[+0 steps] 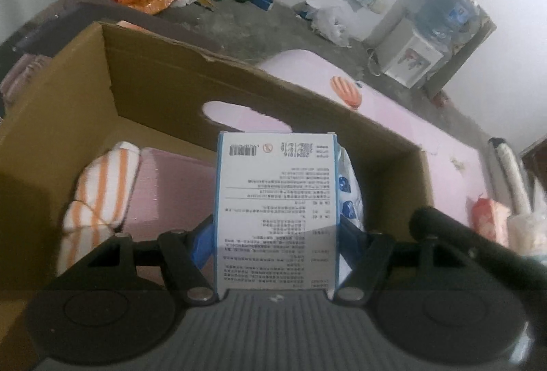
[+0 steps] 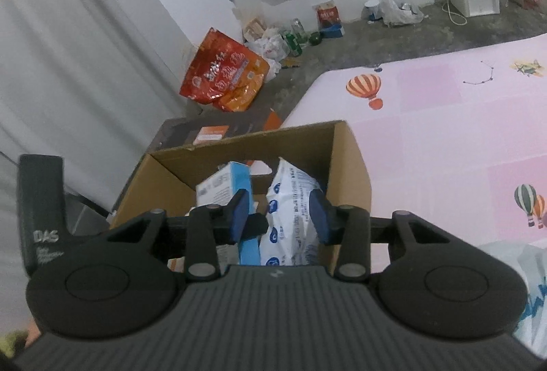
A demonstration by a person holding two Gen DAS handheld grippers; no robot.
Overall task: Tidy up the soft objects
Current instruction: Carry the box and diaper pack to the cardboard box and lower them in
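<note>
left claw (image 1: 275, 234): jaws set wide and clamped on the flanks of a white and blue printed carton (image 1: 275, 210), blue pads pressed to both sides. the carton stands upright over the inside of the cardboard box (image 1: 154, 91), apparently so it can go down on end and take little floor.

right claw (image 2: 280, 217): jaws part way apart around a white soft pack with blue marks (image 2: 294, 210). the right pad lies against the pack; contact on the left side cannot be confirmed, so a firm hold is not established. the pack stands inside the box, touching the carton at its 9 o'clock in the right wrist view.

box contents: an orange striped towel roll (image 1: 99, 190) lies at 9 o'clock of the carton in the left wrist view, with bare pink floor between them. that gap is judged the open room for the carton.

edges: the far wall has a hand slot at 12 o'clock and a torn rim; the right wall stands close beside the pack, leaving little side clearance there. the box sits at the edge of a pink mat (image 2: 444, 118).
</note>
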